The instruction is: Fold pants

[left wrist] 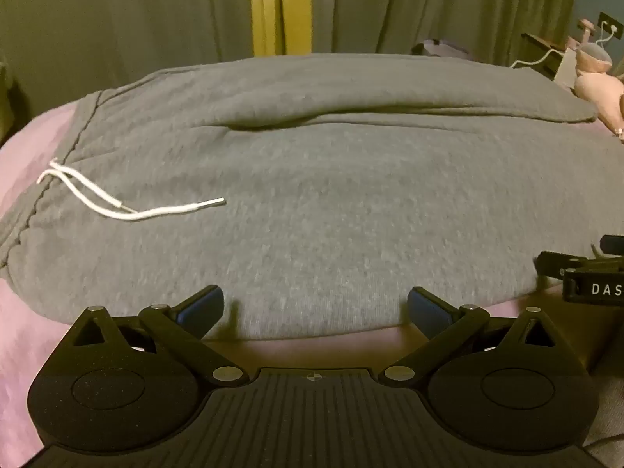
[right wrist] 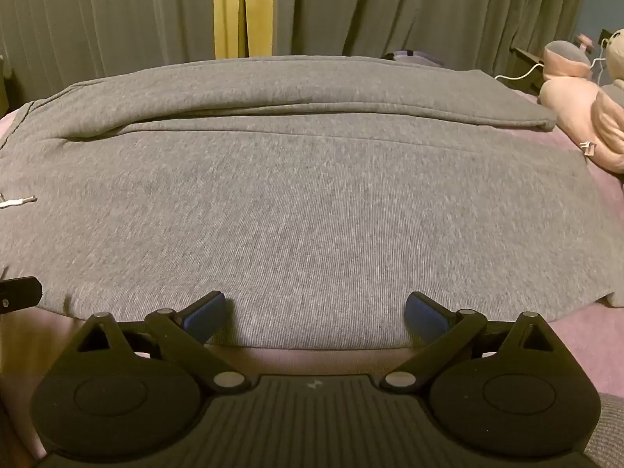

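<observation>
Pants (left wrist: pixel 312 202) flat across the bed (left wrist: pixel 23 179), near hem by its front edge; left gripper (left wrist: pixel 316 308) & right gripper (right wrist: pixel 316 310) fingers wide open, empty w/ risk of pinching only top layer, so fold skews.
</observation>
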### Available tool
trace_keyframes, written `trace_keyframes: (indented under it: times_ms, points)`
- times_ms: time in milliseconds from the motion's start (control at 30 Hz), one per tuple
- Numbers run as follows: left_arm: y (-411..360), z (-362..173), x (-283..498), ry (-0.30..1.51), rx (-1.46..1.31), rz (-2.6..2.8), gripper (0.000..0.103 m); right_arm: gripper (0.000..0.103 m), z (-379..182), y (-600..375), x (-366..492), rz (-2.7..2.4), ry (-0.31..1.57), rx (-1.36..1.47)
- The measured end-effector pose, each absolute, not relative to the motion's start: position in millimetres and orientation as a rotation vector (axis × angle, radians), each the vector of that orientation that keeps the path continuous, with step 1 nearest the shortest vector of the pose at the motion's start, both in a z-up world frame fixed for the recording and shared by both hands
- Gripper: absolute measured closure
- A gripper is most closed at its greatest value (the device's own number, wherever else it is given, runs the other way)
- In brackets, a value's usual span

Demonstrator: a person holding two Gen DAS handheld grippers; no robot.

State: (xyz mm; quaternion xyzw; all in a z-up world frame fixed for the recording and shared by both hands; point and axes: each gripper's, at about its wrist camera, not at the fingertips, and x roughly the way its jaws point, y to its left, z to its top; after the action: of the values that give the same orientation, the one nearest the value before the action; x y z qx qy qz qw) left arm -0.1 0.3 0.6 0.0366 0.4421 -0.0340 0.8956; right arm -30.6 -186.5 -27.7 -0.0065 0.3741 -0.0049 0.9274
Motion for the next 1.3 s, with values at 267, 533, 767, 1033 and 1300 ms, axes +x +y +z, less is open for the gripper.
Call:
trace_keyframes:
  times_ms: [267,533,767,1033,1300]
  points:
    - [-10,-4,-11,0.899,0.118,-0.085,0.000,0.004,-28,-187,-30,-0.007,0.769,-0.023]
    - [-1,-6,-4,0.922,0.088,-0.073,0.000,0.004,-27,-188,-30,-0.013,0.767,-0.020]
    - [1,-5,-3,0.928,0.075,-0.072,0.000,0.004,-27,-187,-30,-0.015,0.767,-0.019]
    - [2,-5,-4,0.930,0.069,-0.071,0.000,0.004,-27,-187,-30,-0.015,0.767,-0.019]
    - [3,-5,-3,0.932,0.065,-0.071,0.000,0.004,-27,-187,-30,-0.015,0.766,-0.019]
